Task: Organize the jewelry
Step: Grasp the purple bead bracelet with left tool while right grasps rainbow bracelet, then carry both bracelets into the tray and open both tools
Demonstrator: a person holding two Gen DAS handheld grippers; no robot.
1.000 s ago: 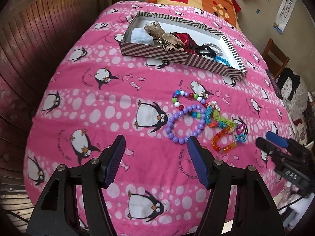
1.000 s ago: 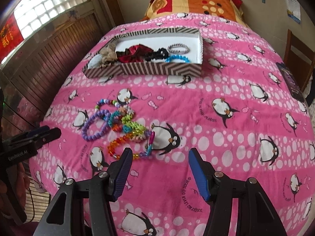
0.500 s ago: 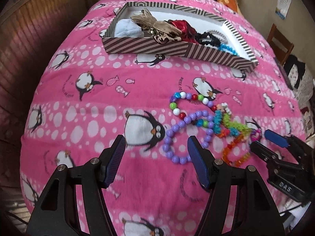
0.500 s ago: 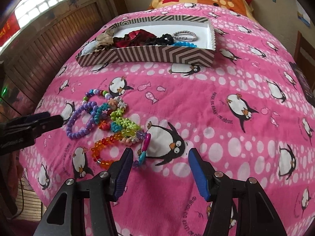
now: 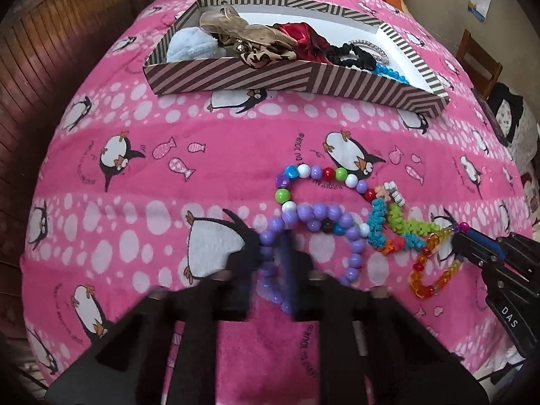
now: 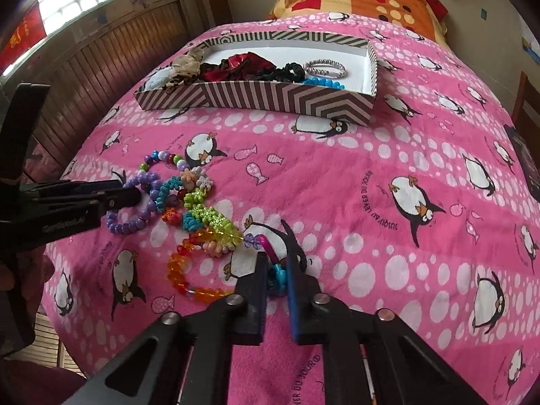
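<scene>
A pile of bead bracelets lies on the pink penguin blanket (image 5: 236, 141). My left gripper (image 5: 275, 270) is shut on the purple bead bracelet (image 5: 351, 236), its image blurred; it also shows in the right wrist view (image 6: 125, 195). My right gripper (image 6: 276, 280) is shut on a pink and blue bracelet (image 6: 275, 275) at the pile's right end; it shows in the left wrist view (image 5: 472, 246). An orange bead bracelet (image 6: 182, 276), a green and teal one (image 6: 209, 219) and a multicolour bead one (image 5: 320, 173) lie between them.
A striped box (image 6: 263, 96) stands farther up the bed, holding scrunchies (image 6: 236, 65), a silver bracelet (image 6: 325, 67) and a blue bead bracelet (image 6: 324, 82). Wooden panelling (image 6: 84, 67) runs along the left. A chair (image 5: 479, 57) stands at the right.
Both grippers moved forward and down onto the pile and closed: the left on the purple bracelet, the right on the pink and blue one.
</scene>
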